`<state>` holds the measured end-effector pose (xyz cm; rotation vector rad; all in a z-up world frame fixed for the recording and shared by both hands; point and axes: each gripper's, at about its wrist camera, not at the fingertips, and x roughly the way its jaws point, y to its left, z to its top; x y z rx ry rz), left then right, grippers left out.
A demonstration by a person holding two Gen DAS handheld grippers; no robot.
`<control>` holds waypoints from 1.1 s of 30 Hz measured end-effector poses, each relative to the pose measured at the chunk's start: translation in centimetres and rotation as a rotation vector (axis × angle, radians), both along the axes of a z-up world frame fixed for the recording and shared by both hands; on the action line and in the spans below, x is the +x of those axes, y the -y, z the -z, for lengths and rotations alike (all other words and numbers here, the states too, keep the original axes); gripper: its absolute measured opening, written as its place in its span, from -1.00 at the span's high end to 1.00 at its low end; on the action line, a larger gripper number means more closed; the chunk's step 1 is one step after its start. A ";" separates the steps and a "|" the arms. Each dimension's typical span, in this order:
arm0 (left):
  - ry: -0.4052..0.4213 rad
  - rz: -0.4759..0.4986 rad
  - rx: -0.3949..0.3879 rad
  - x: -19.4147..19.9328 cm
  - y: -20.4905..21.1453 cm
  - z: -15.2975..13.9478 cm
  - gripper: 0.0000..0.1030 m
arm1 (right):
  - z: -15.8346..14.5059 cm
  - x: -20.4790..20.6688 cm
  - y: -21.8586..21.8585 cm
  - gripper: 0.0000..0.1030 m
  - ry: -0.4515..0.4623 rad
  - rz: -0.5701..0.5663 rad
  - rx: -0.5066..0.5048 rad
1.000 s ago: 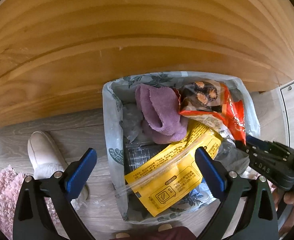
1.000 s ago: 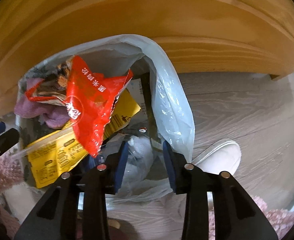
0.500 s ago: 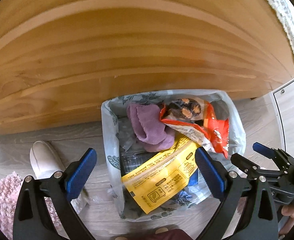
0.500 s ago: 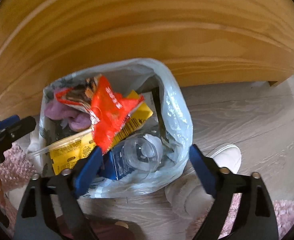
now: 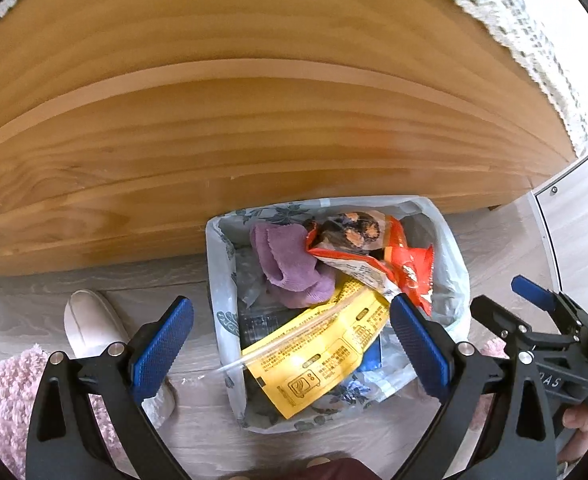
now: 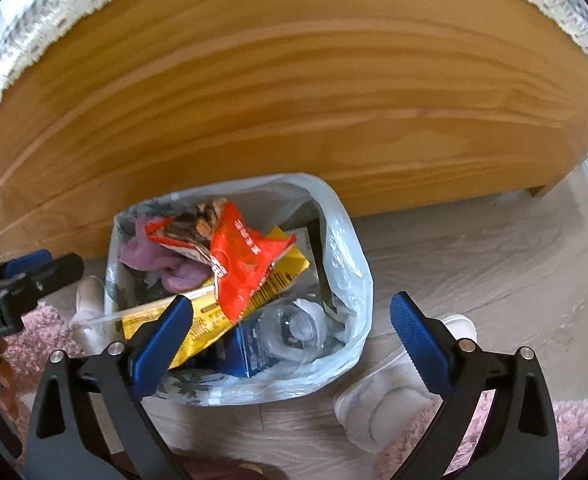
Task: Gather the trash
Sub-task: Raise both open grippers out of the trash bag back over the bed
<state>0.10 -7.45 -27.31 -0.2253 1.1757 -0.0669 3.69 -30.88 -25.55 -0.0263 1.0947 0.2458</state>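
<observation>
hovering both spread, empty claws over the trash bag [image 6: 345, 280] at lower centre of frame; my right claw [image 6: 290, 332], jaws just opened, sits nearer its crinkled rim than my left claw [image 5: 292, 336].

Bright daylight, soft shadows, fisheye-bent edges (dark corners), slight blur

Both wrist cameras looked steeply down from close above, sharing the lined bin [image 5: 449, 240] [image 6: 345, 240] against the wooden panel [image 5: 254, 140].

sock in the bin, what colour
Purple sock, clearest in the left wrist view.
</observation>
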 end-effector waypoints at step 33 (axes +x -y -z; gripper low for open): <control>0.613 0.111 0.053 -5.7 0.7 -14.7 -0.85 | -13.6 -4.7 2.8 -0.84 0.472 -0.025 0.067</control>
